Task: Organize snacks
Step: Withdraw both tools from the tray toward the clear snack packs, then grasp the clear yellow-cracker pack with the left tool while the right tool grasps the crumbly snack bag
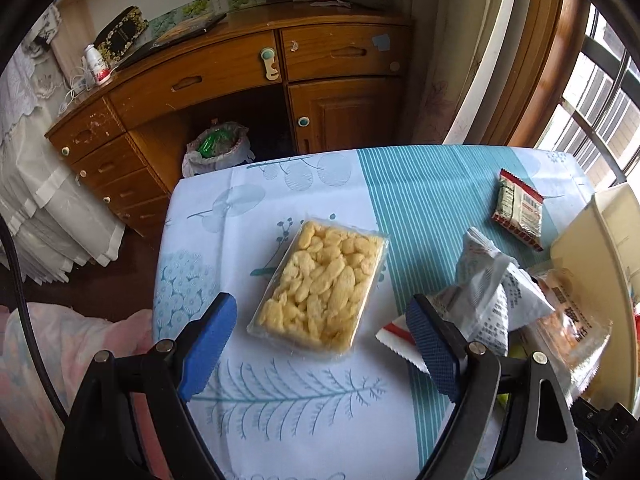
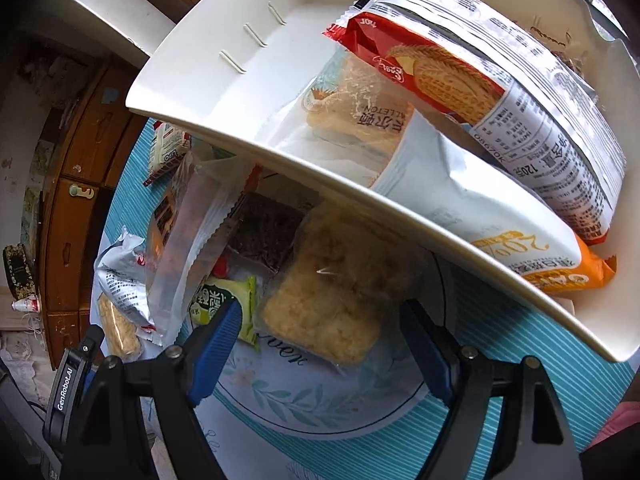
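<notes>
Biscuit pack (image 2: 448, 76) printed "120", "08670K"; gripper tagged "GenRobot.AI".

Daylight from the window (image 1: 600, 92) on my right lights both views softly. Fisheye bends every edge, corners go black, and the white tray (image 2: 256, 120) shades the snacks beneath it.

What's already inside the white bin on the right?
In the white bin: a red biscuit pack lies on top, over a clear-wrapped pastry and a white-and-orange bag. Anything beneath those, and the bin's far corner, is covered.
</notes>
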Demonstrator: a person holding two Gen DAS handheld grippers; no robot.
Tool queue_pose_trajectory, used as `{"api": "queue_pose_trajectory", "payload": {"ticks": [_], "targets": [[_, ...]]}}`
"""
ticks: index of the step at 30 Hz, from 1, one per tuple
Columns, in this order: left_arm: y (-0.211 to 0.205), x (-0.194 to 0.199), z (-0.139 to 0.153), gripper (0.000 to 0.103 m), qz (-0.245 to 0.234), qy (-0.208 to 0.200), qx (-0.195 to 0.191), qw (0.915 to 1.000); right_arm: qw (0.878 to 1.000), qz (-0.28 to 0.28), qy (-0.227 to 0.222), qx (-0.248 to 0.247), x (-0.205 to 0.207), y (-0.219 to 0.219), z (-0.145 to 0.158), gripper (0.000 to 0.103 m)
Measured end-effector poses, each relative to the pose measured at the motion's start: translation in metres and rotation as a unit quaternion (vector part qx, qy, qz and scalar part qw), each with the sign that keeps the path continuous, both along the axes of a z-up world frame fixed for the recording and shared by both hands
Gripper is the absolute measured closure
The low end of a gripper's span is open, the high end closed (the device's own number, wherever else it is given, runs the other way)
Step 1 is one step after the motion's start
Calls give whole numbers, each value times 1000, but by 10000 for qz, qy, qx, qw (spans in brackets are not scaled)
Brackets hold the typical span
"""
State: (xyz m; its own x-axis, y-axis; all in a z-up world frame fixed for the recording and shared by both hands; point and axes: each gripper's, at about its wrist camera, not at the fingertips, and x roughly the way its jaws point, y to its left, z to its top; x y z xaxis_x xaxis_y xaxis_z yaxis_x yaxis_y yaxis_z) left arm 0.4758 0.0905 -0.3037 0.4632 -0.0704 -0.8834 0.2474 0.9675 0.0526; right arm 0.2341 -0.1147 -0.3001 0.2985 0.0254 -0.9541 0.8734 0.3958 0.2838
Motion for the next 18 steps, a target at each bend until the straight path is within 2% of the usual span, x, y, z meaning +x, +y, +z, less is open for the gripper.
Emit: {"api": "queue_pose_trajectory", "payload": {"ticks": [10, 18], "targets": [[-13, 19, -20, 17, -64, 22, 176, 9998, 9996, -20, 270, 0, 12, -6, -12, 21], [-18, 29, -34, 17, -13, 145, 202, 9997, 9987, 135, 424, -267, 27, 0, -16, 20]]}}
